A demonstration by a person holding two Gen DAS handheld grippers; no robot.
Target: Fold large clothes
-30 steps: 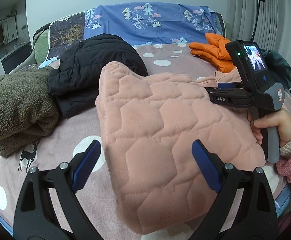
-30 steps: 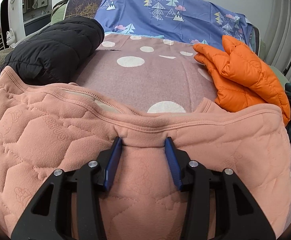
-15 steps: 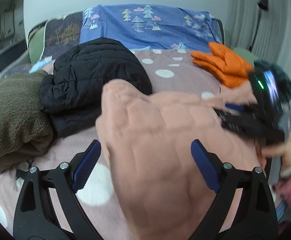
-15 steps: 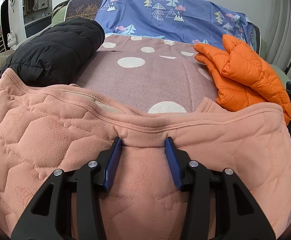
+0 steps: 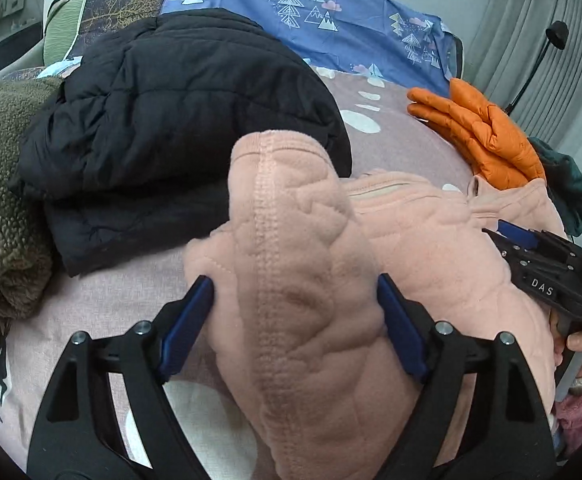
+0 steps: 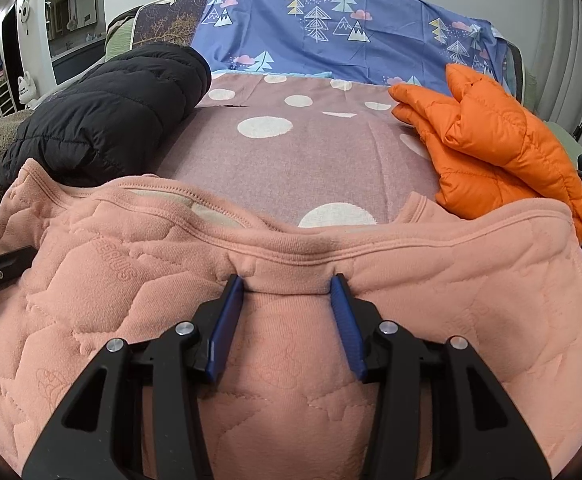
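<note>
Left wrist view: close over pink quilted garment (image 5: 303,280), facing headboard-ward, right gripper (image 5: 531,248) at its edge. Right wrist view: close, same direction. Shared: garment, black jacket (image 6: 107,120), orange jacket (image 6: 491,140).

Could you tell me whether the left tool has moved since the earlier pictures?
Yes. The left tool has moved forward toward the black jacket, which now looms larger in its view, and its fingers have narrowed around a raised fold of the pink garment.

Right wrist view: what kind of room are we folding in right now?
Most likely a bedroom at home. The pink quilted top lies on a bed with a polka-dot cover, a blue tree-print sheet drapes the head end, and other clothes sit around: a black puffer jacket and an orange puffer jacket.
</note>
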